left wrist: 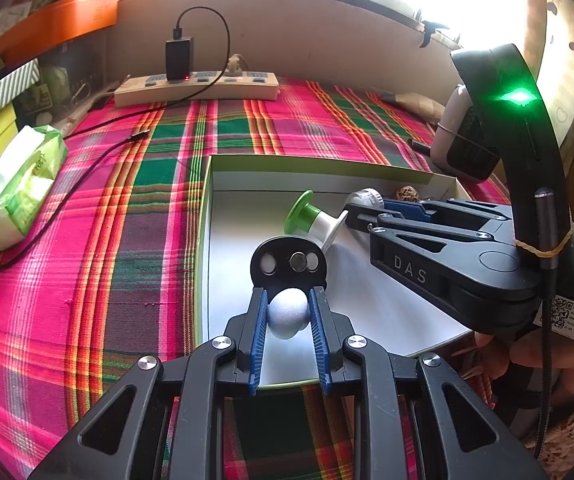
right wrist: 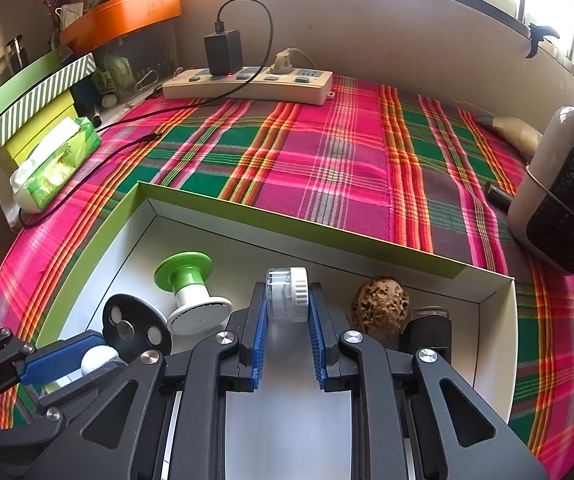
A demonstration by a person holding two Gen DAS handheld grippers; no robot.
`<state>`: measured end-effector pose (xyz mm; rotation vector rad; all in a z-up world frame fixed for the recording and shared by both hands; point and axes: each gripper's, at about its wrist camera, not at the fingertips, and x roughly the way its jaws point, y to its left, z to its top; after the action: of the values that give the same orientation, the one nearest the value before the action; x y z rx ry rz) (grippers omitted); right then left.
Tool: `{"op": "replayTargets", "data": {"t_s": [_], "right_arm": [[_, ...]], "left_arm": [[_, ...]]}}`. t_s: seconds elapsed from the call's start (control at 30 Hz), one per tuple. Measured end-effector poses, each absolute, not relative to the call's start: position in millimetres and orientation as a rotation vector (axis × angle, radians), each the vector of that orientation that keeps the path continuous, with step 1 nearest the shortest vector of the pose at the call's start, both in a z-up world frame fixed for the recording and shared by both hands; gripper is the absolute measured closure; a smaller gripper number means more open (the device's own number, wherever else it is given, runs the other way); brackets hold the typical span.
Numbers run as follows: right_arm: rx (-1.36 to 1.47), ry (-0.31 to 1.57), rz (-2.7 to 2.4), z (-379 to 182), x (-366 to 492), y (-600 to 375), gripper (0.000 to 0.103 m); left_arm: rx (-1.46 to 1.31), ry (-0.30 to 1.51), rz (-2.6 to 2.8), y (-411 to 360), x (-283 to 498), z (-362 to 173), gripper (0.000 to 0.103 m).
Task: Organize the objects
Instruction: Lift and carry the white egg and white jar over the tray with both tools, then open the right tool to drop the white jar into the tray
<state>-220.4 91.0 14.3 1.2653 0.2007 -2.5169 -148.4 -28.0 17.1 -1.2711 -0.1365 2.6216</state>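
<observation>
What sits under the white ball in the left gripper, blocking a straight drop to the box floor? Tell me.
Nothing visible. The left gripper, shut on the white ball, has bare box floor below; the black disc lies just ahead.

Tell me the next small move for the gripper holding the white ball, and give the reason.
Probably lower the left gripper a little and open it, so the white ball settles in the box. The ball is clamped between the blue pads over the box's bare white floor, just behind the black disc, so there seems room to set it down. The right gripper holds a small clear jar nearby.
</observation>
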Motion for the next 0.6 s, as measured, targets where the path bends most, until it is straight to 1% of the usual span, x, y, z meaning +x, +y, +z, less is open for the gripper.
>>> {"op": "replayTargets", "data": {"t_s": [0.37, 0.43, 0.5, 0.6], "right_arm": [[1.255, 0.208, -2.521, 15.8, -218.6, 88.3, 0.081], [1.251, 0.210, -2.522, 16.2, -218.0, 87.7, 0.072], [1.246, 0.209, -2.524, 16.7, -217.7, 87.8, 0.070], [1.242, 0.208, -2.525, 17.5, -216.9, 88.0, 0.070]], "left_arm": [[-1.275, -0.139, 2.620, -27.7, -148.2, 17.2, 0.083], [-1.275, -0.138, 2.620, -27.8, -147.9, 16.3, 0.083], [-1.276, -0.134, 2.621, -28.2, -147.4, 16.9, 0.083], [-1.277, -0.138, 2.618, -28.5, -147.5, 16.5, 0.083]]}}
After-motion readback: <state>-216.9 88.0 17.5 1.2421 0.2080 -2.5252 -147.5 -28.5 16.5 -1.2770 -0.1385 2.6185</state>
